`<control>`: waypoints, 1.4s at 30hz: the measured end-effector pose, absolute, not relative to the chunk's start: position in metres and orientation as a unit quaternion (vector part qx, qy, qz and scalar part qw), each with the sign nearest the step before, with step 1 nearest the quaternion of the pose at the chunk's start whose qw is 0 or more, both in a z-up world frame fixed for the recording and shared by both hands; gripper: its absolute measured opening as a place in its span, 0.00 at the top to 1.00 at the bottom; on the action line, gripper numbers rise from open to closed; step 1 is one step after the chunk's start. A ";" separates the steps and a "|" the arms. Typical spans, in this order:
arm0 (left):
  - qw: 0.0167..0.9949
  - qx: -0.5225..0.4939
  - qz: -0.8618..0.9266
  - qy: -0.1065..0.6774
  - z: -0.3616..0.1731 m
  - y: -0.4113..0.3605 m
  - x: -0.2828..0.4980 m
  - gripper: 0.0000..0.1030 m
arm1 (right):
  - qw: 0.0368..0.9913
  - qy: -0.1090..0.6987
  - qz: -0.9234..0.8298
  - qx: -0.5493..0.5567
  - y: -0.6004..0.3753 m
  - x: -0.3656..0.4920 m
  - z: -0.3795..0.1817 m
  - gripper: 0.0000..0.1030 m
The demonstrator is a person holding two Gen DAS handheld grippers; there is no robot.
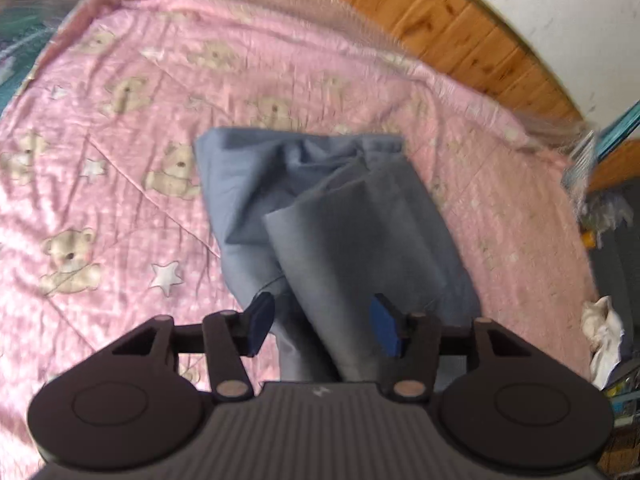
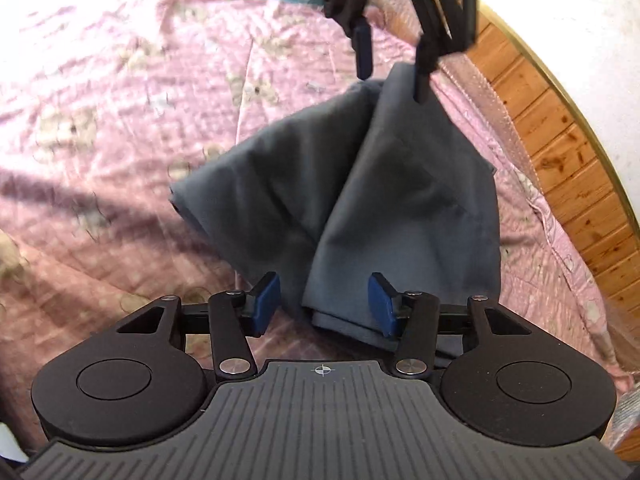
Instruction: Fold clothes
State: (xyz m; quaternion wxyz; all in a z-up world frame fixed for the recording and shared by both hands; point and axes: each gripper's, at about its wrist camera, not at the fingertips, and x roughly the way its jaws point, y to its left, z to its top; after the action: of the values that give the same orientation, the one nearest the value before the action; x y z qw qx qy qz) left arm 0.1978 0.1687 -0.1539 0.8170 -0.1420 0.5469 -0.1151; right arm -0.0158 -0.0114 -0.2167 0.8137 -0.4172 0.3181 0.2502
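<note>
Both the left tongs [image 1: 324, 322] and right tongs [image 2: 326, 304] point steeply down, jaws half apart.

The garment [image 1: 320, 208] lies on the quilt [image 1: 120, 140] that covers the bed, near the bed's middle. In the left wrist view its near end runs up between the jaws of the left gripper [image 1: 324, 324]. In the right wrist view its near corner sits between the jaws of the right gripper [image 2: 324, 304], with the left gripper [image 2: 390, 68] at its far end. The wooden headboard [image 2: 568, 160] stands behind the bed's right edge, against the wall [image 2: 580, 20].
</note>
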 end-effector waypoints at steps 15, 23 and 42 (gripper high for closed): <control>0.841 -0.105 -0.175 0.501 -0.120 0.180 0.260 0.89 | 0.853 0.293 0.287 -0.322 0.006 0.009 -0.135 0.97; 0.848 -0.069 -0.136 0.508 -0.177 0.194 0.264 0.79 | 0.829 0.374 0.307 -0.281 0.043 0.034 -0.204 0.96; 0.781 -0.251 -0.133 0.557 -0.205 0.200 0.166 0.33 | 0.795 0.481 0.182 0.323 -0.225 0.107 -0.244 0.24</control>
State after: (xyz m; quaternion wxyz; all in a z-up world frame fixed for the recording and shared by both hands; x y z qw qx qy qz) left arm 0.1657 0.2001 -0.2046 0.7807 -0.2512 0.5566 -0.1326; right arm 0.1066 -0.2251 -0.2435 0.7946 0.3232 0.4805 0.1824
